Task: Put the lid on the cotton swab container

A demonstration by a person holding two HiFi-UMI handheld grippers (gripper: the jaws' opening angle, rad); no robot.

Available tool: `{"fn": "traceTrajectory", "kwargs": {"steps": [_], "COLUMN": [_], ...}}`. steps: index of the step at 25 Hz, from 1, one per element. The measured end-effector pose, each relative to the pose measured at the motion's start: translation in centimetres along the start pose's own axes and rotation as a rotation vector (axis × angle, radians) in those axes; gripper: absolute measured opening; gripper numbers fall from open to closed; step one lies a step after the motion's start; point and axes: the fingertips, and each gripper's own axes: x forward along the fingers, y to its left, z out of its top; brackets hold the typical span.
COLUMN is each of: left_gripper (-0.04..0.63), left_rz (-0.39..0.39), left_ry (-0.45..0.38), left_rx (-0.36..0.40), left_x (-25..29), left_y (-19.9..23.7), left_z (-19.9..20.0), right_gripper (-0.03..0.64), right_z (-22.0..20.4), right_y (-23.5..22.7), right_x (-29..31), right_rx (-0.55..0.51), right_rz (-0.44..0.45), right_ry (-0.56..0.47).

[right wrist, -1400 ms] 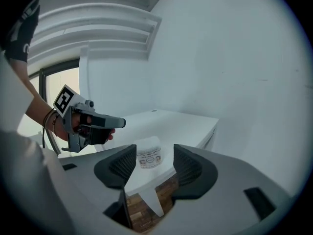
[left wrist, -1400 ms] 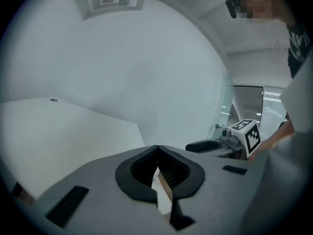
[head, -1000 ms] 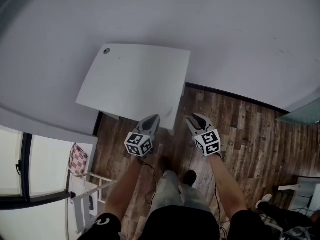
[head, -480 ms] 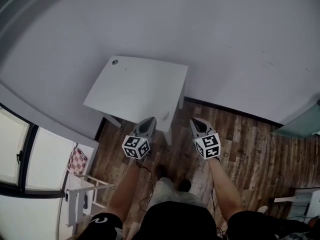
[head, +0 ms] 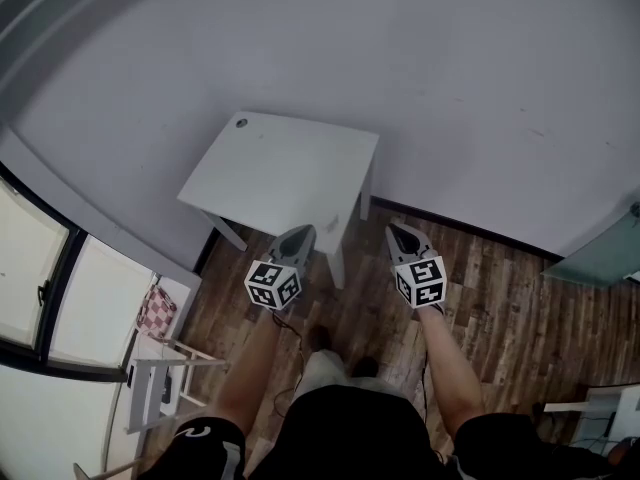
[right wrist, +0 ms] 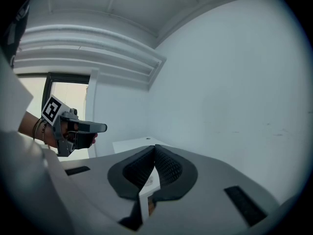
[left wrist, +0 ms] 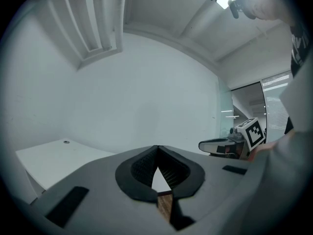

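Left gripper (head: pixel 298 234): held in the person's left hand above the wooden floor (head: pixel 500 278), just in front of the table's near edge. Its two jaws are pressed together tip to tip, with nothing between them.
Right gripper (head: pixel 402 234): held in the right hand beside the left one, with a gap between the two, and to the right of the table's near corner. Its jaws are also closed together and hold nothing.
Marker cube (head: pixel 273 284): black and white squares, one on the back of each gripper.
Table (head: pixel 285 173): white, standing against the white wall (head: pixel 450 88), with a small round hole (head: pixel 241 123) at its far left corner.
Cotton swab container and lid: I cannot tell where they are. Only a faint pale spot (head: pixel 336 218) shows on the table top near its front right corner, too small to name.
Left side: a window (head: pixel 35 288), and a small white stand (head: pixel 150 378) with a checked cloth (head: pixel 155 313) just behind it.
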Motion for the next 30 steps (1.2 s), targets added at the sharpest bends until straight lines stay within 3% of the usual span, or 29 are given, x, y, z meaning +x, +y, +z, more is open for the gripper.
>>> {"fn": "traceTrajectory", "kwargs": {"steps": [11,30], "left_gripper": [0.025,0.025], "left_rz": [-0.009,-0.002], "left_ry": [-0.008,0.000], "left_rx": [0.023,0.026], "left_x": [-1.4,-2.2], "left_y": [-1.8,-1.1], "left_z": [0.5,0.1], "right_gripper": [0.012,0.012], "right_z": [0.8,0.7], "right_y": [0.9,1.6], "right_x": [-1.6,-1.1], "right_rx": [0.000,0.006], "right_rz": [0.005,0.012], "right_ry": [-0.015,-0.014]}}
